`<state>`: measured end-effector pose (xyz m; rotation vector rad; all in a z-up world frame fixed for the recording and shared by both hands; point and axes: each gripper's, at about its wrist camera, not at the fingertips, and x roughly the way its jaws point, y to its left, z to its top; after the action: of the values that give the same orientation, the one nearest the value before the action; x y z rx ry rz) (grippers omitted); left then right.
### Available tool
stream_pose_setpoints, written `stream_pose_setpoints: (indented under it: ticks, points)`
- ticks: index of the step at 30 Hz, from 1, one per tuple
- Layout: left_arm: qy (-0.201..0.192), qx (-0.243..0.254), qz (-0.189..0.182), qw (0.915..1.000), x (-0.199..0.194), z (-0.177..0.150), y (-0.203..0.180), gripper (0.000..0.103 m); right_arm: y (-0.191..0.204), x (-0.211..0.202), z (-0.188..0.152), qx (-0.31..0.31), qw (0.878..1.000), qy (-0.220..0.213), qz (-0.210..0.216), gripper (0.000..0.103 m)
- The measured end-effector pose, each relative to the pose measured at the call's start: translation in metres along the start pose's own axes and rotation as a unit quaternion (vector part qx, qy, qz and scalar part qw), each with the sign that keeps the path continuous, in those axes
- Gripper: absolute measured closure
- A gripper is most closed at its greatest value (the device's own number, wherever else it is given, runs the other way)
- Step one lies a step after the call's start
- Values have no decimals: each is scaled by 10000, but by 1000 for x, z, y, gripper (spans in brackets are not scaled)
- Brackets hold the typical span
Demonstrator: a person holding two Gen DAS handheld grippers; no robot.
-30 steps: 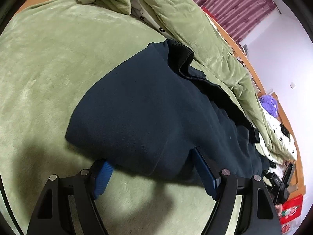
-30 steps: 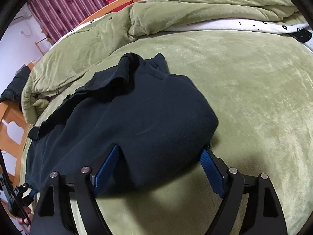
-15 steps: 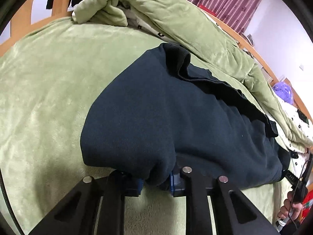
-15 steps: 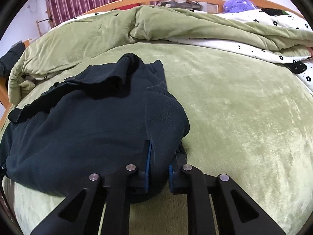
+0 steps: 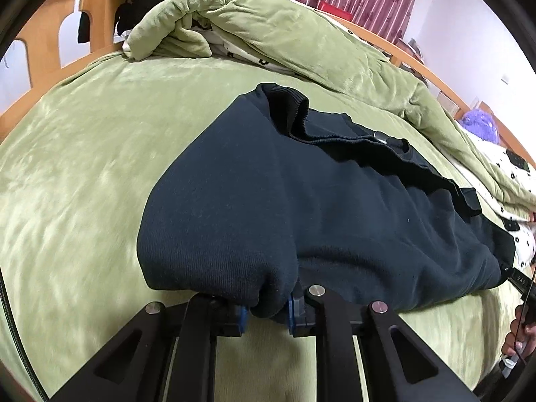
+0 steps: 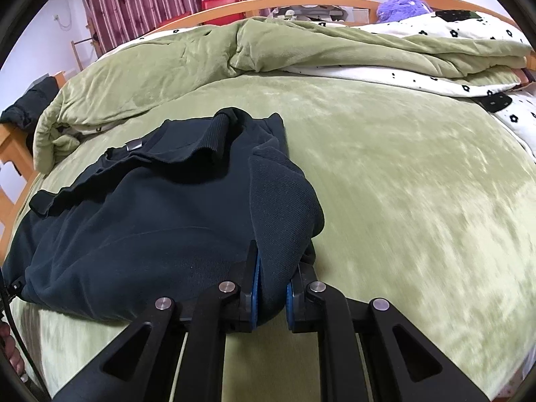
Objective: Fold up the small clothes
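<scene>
Hard to read at the left gripper (image 5: 268, 311): blue pads (image 5: 292, 308) mostly buried under a bulging fold of the dark navy garment (image 5: 301, 207), only slivers showing. Clamped on that near edge of cloth, jaws nearly together, held low and level just above the green blanket (image 5: 83, 167). Garment lying across the bed, ribbed cuff (image 5: 288, 107) turned up at the far end, its right end running toward the frame edge beside a partly cut-off hand (image 5: 521, 331). Heaped green quilt (image 5: 284, 30) behind, wooden bed frame (image 5: 93, 16) at far left. At the right gripper (image 6: 271, 296): pinched shut on the garment's (image 6: 150, 227) near right corner, fabric squeezed into a ridge between the blue pads (image 6: 256, 284), likewise low over the blanket (image 6: 418, 201). Blanket surface smeared with blur on the right. Purple plush (image 6: 402, 3) barely made out beyond the quilt (image 6: 201, 57).
</scene>
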<state>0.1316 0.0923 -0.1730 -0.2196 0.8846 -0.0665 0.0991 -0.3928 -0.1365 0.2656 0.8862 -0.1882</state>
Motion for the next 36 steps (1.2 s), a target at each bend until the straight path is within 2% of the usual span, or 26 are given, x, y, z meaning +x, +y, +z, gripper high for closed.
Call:
stream_pose_setpoints:
  ticks: [9,14,16,18,20,22,27,29,31,36]
  points:
    - [32,127,9,9999,-49,-55,1,87,-13,-55,-45,-157,9998,83,-61,91]
    - [62,272,72,9996,-59,-73,0,85,-23,-74,-72,-178,9996,179,-83,91]
    - [153,282,102,9994,-58,-76,0,81,-24,-73,-75,-254,9992,247,-163,87]
    - [252,176,87,9995,-60,-76,4,77,-27,-74,-77,-238,9989,375,-160,84]
    - [290,36,51,9996,-64,-77,10,66,-31,-82,-77,-181,9992,318,-142,81]
    - [338,-21,53,9994,-69,-81,13,60,-34,-91,-77,-176,9995,238,-136,75]
    - [326,89,152,9993,-86,-89,14,58,-33,-111,-74,-218,9996,8,-190,74]
    - [241,157,201,9994,-94,-90,13,55,-30,-121,-70,-206,9996,-111,-150,74]
    - [90,217,221,9995,-106,-90,12,48,-24,-126,-66,-234,9995,-181,-98,74]
    - [-145,318,296,9990,-129,-83,9,45,-7,-136,-57,-362,9989,-288,66,71]
